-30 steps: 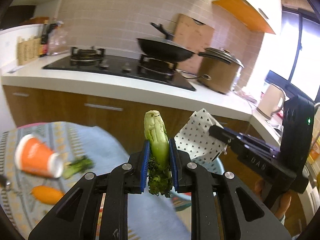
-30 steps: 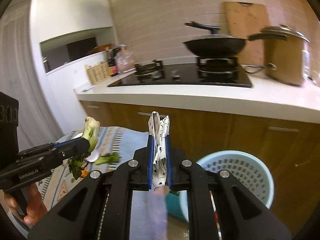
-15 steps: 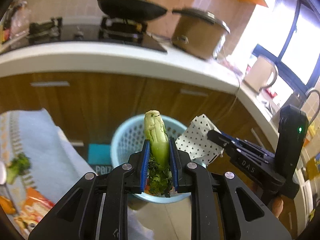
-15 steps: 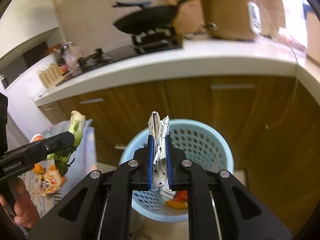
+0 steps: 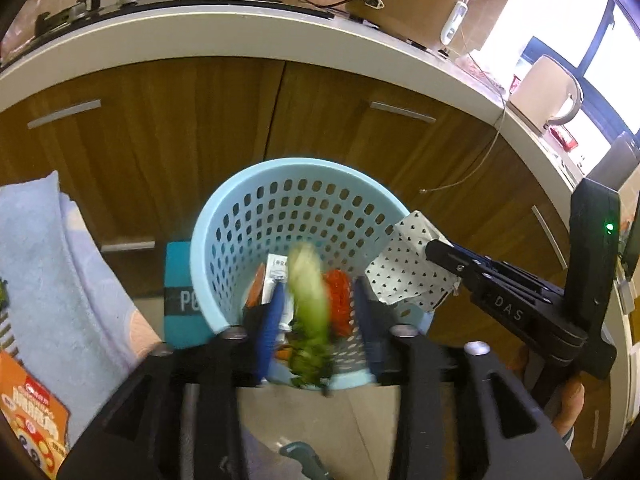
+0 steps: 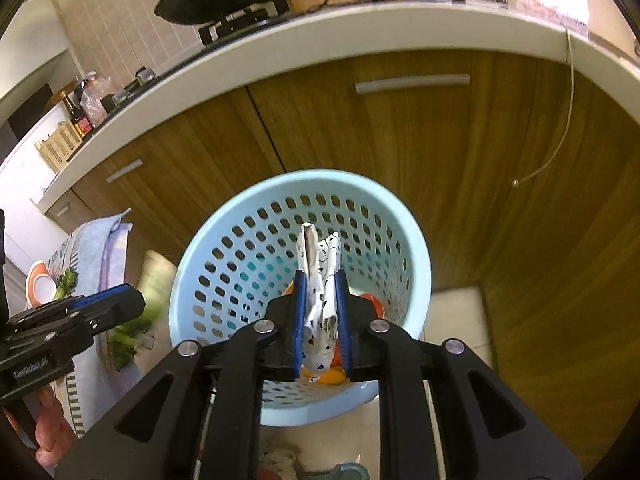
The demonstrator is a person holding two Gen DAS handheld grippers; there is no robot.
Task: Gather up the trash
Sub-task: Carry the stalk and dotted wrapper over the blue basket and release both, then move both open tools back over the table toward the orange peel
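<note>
Two grippers are working above the pale blue perforated basket point(image 6: 224, 240): the left gripper point(image 5: 316, 320), low in its frame, is standing spread wide with the blurred green vegetable stalk point(image 5: 310, 292) loose between its pads. The right gripper point(image 6: 320, 320) is pinching the spotted wrapper point(image 6: 320, 280) over the basket's mouth. Beyond, at frame top, wooden cabinet doors point(image 6: 420, 128) are running beneath the white counter point(image 6: 320, 36).

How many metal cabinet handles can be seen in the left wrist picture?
5, all on the wooden cabinets: one upper left, one right of the door seam, one low beside the blue cloth, one far right, one bottom right. Others may be hidden.
</note>
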